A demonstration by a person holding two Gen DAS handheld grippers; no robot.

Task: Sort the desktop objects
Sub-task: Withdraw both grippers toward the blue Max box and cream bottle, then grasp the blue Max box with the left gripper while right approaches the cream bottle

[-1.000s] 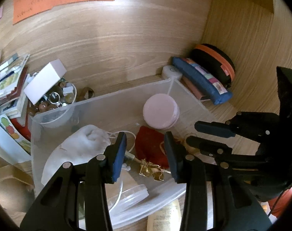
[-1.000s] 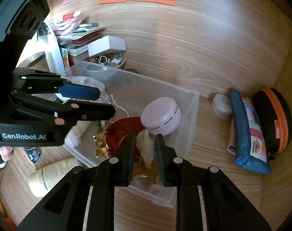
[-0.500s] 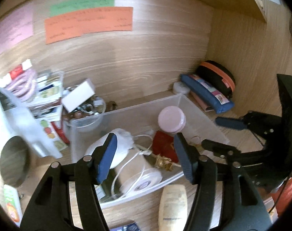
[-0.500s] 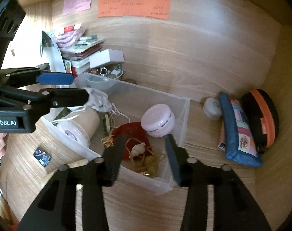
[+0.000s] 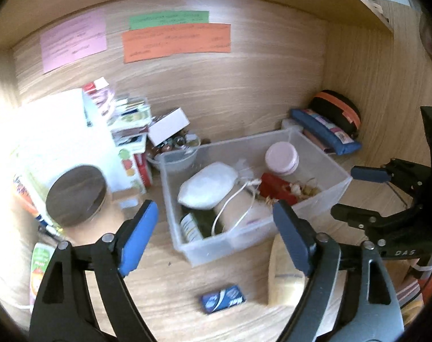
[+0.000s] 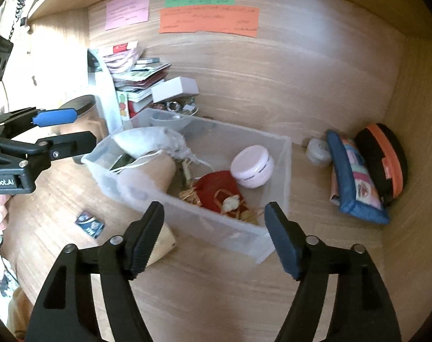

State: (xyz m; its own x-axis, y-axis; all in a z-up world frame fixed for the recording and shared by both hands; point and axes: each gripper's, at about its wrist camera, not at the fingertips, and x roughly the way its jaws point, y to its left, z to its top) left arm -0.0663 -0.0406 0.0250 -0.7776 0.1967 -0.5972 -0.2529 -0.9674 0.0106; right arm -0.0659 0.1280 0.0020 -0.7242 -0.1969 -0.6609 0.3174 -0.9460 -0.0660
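1. The left tongs (image 5: 216, 238) are spreading apart, and nothing is sitting between their blue pads.
2. The right tongs (image 6: 214, 236) are spreading apart too, and nothing is caught between them.
3. A clear plastic bin (image 6: 204, 222) is sitting on the wooden bench (image 6: 216, 299), near the back wall and closer to the right corner.
4. The bin's long side is running at a slant, from the left back toward the right front in the right wrist view.
5. A white pouch (image 5: 207, 189) is lying in the left end of the bin, with its long side going along the bin.
6. A tan roll (image 6: 156, 175) is lying on its side under the pouch, and a white cord (image 5: 233, 208) is looping over it.
7. A pink round jar (image 6: 251, 166) is resting tilted in the right end of the bin, by the far wall.
8. A red pouch (image 6: 216, 189) is lying just in front of the jar, with small gold bits beside it.
9. A blue pencil case (image 6: 355, 182) and a black and orange case (image 6: 384, 159) are leaning together in the back right corner of the bench.
10. A small dark blue packet (image 5: 223, 302) is lying flat on the bench in front of the bin.
11. A cream bottle (image 5: 284, 279) is lying on its side just in front of the bin, pointing toward it.
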